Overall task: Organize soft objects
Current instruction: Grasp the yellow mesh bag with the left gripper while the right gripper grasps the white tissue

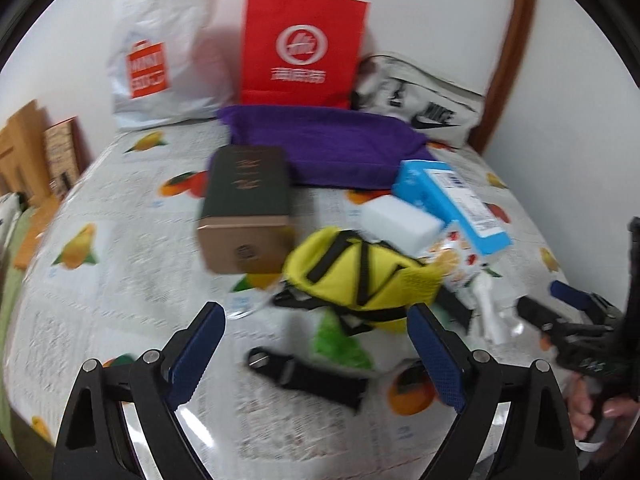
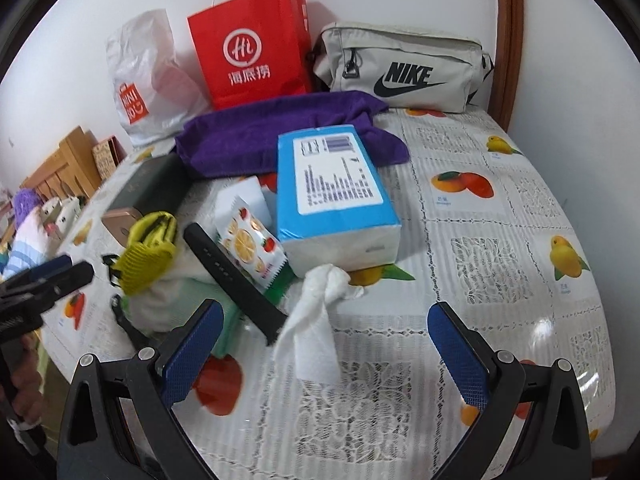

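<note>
Task barely begun: both the left hand-held gripper and right hand-held gripper gape wide, empty; yellow pouch, crumpled tissue and purple towel lie loose near the blue tissue pack on the table

Red paper bag stands beside white plastic bag.

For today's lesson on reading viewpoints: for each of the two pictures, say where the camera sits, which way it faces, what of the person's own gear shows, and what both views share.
Left wrist: on the left gripper, facing the wall across the table's left part; open fingers, the right gripper at the right edge.
Right wrist: on the right gripper, facing likewise from further right; open fingers, the left gripper at left.
Shared: red paper bag, purple towel, yellow pouch.
</note>
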A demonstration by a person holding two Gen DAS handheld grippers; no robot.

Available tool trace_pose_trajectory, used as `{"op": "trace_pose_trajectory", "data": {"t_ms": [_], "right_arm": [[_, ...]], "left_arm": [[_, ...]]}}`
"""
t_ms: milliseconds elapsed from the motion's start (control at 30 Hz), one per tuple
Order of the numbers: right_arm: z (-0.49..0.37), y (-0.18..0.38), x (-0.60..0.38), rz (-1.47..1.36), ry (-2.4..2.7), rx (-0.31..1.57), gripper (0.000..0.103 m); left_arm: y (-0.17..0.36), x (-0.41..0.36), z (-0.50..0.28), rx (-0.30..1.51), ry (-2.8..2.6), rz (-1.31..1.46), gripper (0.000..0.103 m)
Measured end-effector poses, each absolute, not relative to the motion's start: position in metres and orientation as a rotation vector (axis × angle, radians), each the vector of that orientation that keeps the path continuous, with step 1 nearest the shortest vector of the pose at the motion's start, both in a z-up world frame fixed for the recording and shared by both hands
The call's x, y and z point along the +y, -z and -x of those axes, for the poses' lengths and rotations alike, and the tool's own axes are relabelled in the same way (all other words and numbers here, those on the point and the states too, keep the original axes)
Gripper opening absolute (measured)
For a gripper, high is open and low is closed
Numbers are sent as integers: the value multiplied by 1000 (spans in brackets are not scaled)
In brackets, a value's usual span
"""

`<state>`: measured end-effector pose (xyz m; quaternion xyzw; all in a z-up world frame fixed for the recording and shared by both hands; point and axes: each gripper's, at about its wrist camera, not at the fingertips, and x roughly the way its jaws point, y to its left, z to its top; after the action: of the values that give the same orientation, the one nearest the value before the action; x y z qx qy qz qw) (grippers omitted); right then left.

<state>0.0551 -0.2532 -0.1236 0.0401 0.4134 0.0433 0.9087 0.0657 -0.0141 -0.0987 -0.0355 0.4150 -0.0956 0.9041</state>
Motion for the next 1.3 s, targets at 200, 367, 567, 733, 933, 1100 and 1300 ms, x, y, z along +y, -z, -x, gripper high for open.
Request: {"op": "trace_pose_trajectory", "data": {"t_ms": [200, 367, 567, 733, 933, 1100, 1300], "right_arm": [[-63, 144, -258, -82, -109, 897, 102], [-71, 163, -261, -110, -144, 925, 100], [-82, 177, -260, -126, -160, 931, 88], [-90, 175, -259, -145, -178, 905, 77], [-93, 177, -246, -62, -163, 888, 33], [-89, 175, -257, -147, -186, 890, 25], [-79, 163, -262, -148, -171, 867, 25]], "left_arm": [[101, -42, -80, 855, 266, 18, 92], [115, -60, -93, 882, 293, -51, 92], [124, -65, -98, 900, 321, -71, 69], [124, -66, -95, 893, 351, -71, 51], [119, -63, -91, 877, 365, -60, 38], [111, -54, -86, 853, 372, -27, 33], [98, -38, -78, 813, 341, -5, 29]]}}
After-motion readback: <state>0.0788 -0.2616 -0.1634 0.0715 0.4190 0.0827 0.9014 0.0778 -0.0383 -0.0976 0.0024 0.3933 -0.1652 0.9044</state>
